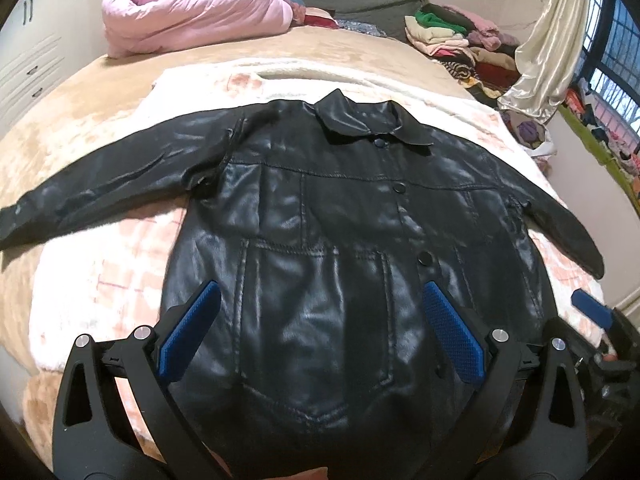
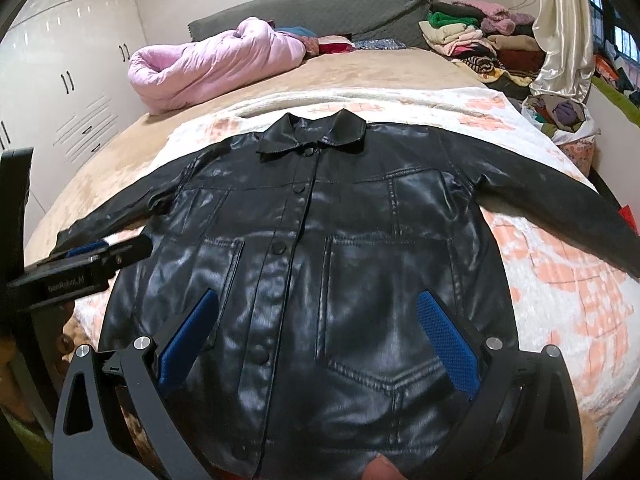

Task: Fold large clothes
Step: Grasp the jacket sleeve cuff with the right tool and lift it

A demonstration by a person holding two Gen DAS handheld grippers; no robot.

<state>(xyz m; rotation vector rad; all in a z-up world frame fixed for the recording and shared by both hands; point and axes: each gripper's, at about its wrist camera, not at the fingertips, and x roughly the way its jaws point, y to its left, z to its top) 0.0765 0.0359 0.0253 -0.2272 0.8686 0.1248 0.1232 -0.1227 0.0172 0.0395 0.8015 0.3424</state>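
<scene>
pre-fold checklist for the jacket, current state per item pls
1. Jacket spread flat, front up, buttoned: ok.
2. Both sleeves out to the sides, not tucked under: ok; left sleeve, right sleeve.
3. Collar lying flat at the far end: ok.
4. Left tongs open, holding nothing: ok.
5. Right tongs open, holding nothing: ok.
6. Hem nearest the tongs lying straight: cannot tell, it runs out of view below both cameras.
</scene>
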